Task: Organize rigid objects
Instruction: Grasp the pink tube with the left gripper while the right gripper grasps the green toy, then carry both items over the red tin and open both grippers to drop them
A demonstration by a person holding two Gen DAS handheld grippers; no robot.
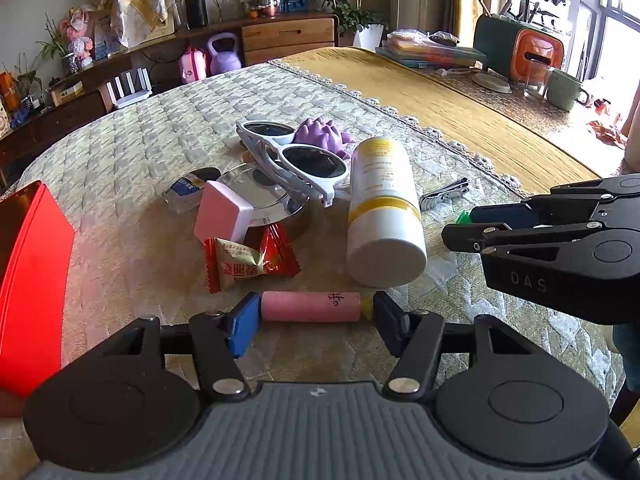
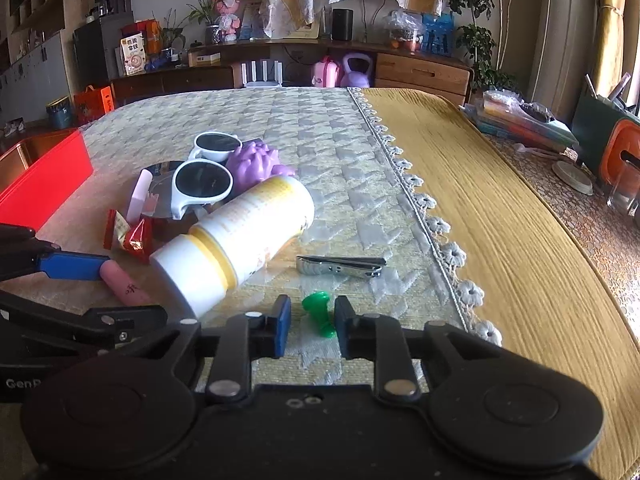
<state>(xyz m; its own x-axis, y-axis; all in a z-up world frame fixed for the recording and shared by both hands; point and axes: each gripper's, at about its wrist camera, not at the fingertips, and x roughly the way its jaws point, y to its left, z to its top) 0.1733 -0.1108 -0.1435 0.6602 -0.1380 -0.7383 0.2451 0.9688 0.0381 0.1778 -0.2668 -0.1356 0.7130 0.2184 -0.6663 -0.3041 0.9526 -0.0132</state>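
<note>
A pink tube (image 1: 311, 306) lies crosswise on the quilted cloth, and my left gripper (image 1: 314, 320) is shut on it end to end, one blue pad on each end. Across the pile, my right gripper (image 2: 313, 324) is shut on a small green peg (image 2: 318, 314) that rests on the cloth. In the left wrist view the right gripper (image 1: 466, 226) comes in from the right with the green peg (image 1: 464, 218) at its tips. A white bottle with a yellow band (image 1: 382, 216) lies on its side between the two grippers.
Behind the tube lie red candy wrappers (image 1: 248, 262), a pink block (image 1: 222, 216), a metal dish (image 1: 260, 196), white sunglasses (image 1: 296, 160) and a purple toy (image 1: 320, 134). A nail clipper (image 2: 340, 266) lies right of the bottle. A red box (image 1: 30, 280) stands at the left. Cups and books sit far right.
</note>
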